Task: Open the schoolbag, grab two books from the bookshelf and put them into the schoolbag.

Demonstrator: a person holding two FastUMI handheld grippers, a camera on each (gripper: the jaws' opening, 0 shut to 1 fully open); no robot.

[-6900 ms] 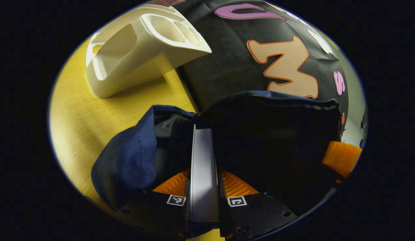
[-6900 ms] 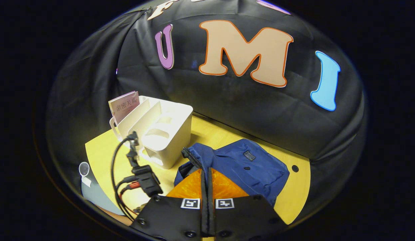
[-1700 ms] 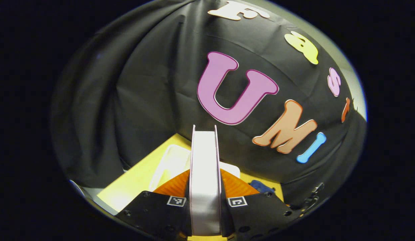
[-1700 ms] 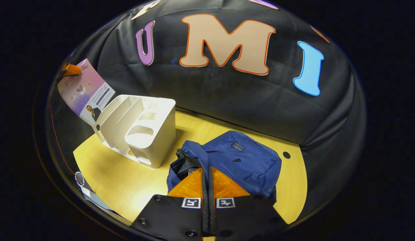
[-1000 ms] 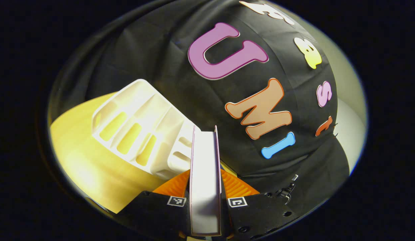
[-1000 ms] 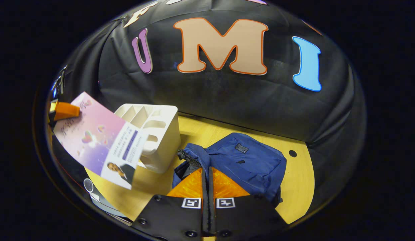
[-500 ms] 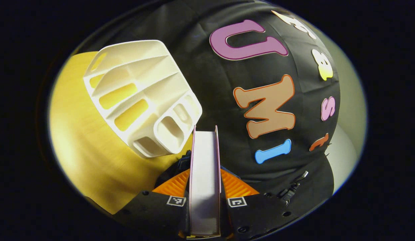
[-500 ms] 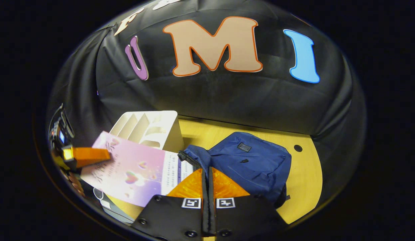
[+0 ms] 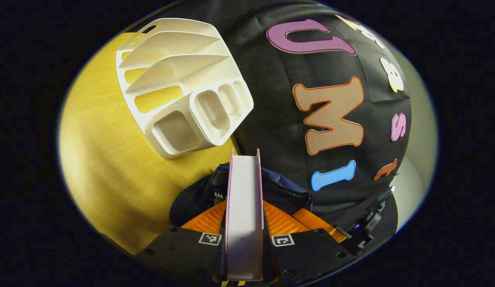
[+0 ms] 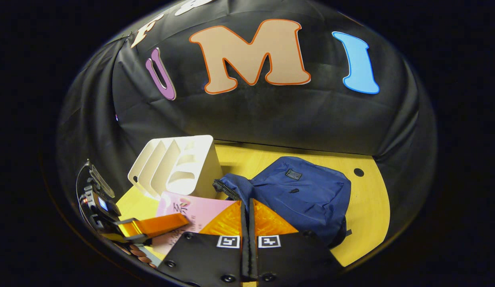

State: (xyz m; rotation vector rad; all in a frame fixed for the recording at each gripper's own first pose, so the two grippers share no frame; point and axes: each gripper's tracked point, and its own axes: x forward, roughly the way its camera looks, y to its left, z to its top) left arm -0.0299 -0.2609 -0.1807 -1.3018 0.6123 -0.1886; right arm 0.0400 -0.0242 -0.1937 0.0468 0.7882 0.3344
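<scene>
The left gripper [image 9: 244, 223] was clamped on a pink-covered book [image 9: 244, 207], both fingers pressing its covers, with the white page edge facing the camera. Just ahead of and below its fingertips lay the navy schoolbag [image 9: 287, 193], its zipped mouth gaping open. Farther ahead and to the gripper's left stood the white desktop bookshelf [image 9: 183, 83] on the yellow table [image 9: 95, 159]; its slots held no books.

The bag was already open and this book had left the shelf, so it was probably the last one, with only the lowering into the bag and the release remaining. Whether another book already lay inside could not be told.

In the right gripper view, the right gripper [image 10: 247, 223] had its fingers pressed together on nothing and pointed at the schoolbag [image 10: 303, 195] directly ahead. To its left the left gripper [image 10: 151, 226] reached in low and nearly level, carrying the book [image 10: 195, 213] flat toward the bag's opening beside the bookshelf [image 10: 179, 167].
</scene>
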